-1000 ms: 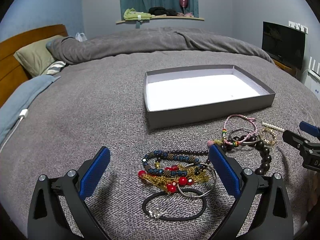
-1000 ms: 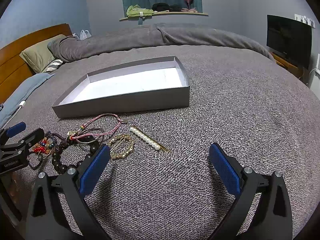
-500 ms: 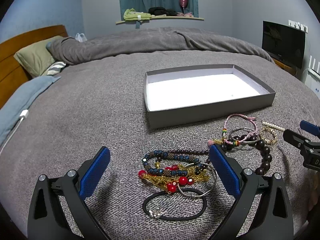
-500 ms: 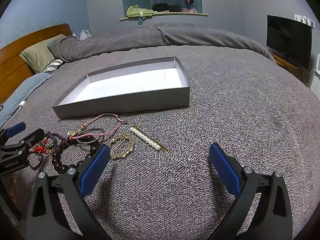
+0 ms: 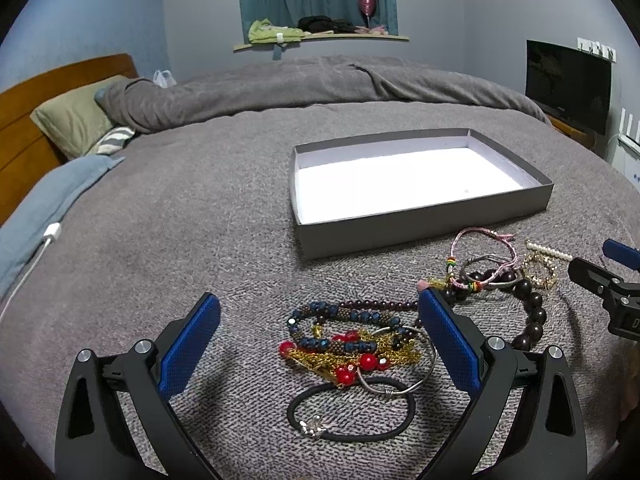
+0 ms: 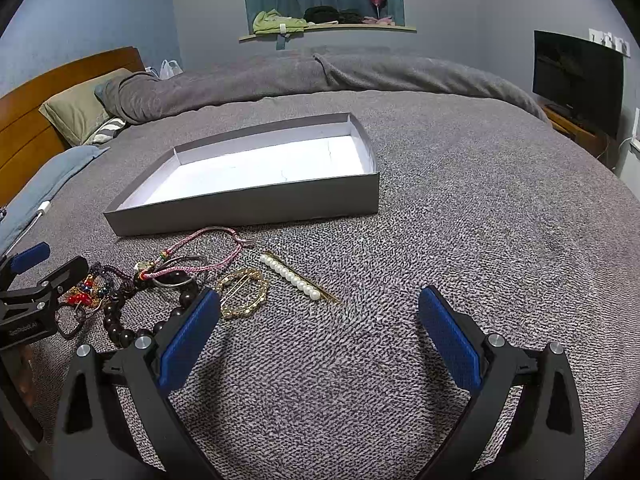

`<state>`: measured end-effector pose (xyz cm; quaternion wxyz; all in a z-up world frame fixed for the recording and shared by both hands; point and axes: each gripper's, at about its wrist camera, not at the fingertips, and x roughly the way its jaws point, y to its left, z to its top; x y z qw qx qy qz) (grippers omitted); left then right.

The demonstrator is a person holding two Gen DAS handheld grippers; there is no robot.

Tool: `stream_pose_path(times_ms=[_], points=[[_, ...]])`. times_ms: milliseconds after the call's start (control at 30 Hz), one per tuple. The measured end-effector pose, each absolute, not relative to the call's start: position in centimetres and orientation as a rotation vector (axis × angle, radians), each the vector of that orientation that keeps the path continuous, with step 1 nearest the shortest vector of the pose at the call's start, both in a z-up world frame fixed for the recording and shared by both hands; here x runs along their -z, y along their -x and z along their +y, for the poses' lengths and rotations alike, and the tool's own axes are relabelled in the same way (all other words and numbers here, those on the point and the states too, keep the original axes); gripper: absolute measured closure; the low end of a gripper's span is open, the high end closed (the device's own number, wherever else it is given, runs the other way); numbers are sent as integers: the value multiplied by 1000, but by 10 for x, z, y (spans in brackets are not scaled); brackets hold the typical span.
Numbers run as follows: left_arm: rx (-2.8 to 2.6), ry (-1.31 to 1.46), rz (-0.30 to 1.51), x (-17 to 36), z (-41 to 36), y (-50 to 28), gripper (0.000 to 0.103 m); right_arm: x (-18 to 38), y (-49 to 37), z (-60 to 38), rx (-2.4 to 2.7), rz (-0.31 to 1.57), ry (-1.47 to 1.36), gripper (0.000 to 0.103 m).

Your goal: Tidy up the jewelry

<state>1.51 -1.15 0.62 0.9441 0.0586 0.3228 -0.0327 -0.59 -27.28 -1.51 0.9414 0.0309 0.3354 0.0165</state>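
Left gripper [image 5: 320, 344] wide apart over tangled bead bracelets [image 5: 352, 340] and black hair tie [image 5: 352, 412] on grey bed [image 5: 180, 220]; right gripper [image 6: 320, 336] wide too, empty, pearl hairpin [image 6: 294, 276] ahead; grey box [image 5: 420, 220] beyond, nothing inside

Your left gripper [image 5: 320, 344] and right gripper [image 6: 320, 332] each have black plastic arms, silver screws, and blue textured pads [image 5: 188, 346] on the fingers.
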Motion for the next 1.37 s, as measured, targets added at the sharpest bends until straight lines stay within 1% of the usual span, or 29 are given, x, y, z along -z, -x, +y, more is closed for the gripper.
stream_pose_path(times_ms=[1000,1367], points=[[115,-124,629,-9,-17,-11,5,14,9,-274,40,675,-18,5],[99,-146,649,-4,-19,-15,5,14,10,-271,39,673,-14,5]])
